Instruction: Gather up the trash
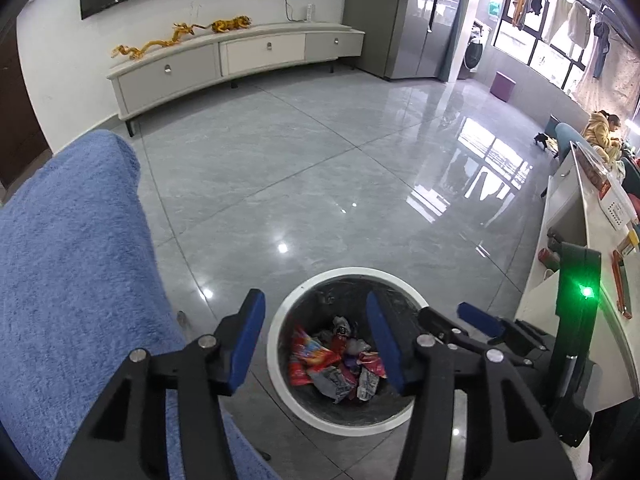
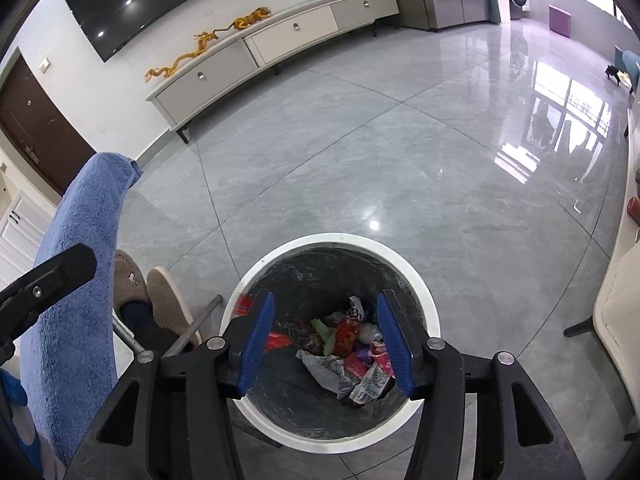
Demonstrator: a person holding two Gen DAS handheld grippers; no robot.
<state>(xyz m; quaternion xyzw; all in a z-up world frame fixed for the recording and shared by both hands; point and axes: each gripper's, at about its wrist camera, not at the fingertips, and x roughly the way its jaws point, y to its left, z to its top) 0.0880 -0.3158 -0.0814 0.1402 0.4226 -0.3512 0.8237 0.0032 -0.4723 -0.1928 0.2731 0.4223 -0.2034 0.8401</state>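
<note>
You are holding both grippers over the white-rimmed trash bin (image 2: pixel 332 240) — left gripper (image 1: pixel 316 340) and right gripper (image 2: pixel 326 344) spread wide, gripping nothing — while crumpled wrappers (image 2: pixel 348 356) are lying at its bottom and grey floor tiles (image 2: pixel 360 140) are stretching toward the TV cabinet (image 2: pixel 280 40).

wrapper (image 2: pixel 245 303) by bin rim (image 2: pixel 332 239) blurred; wrapper txt unreadable.
</note>
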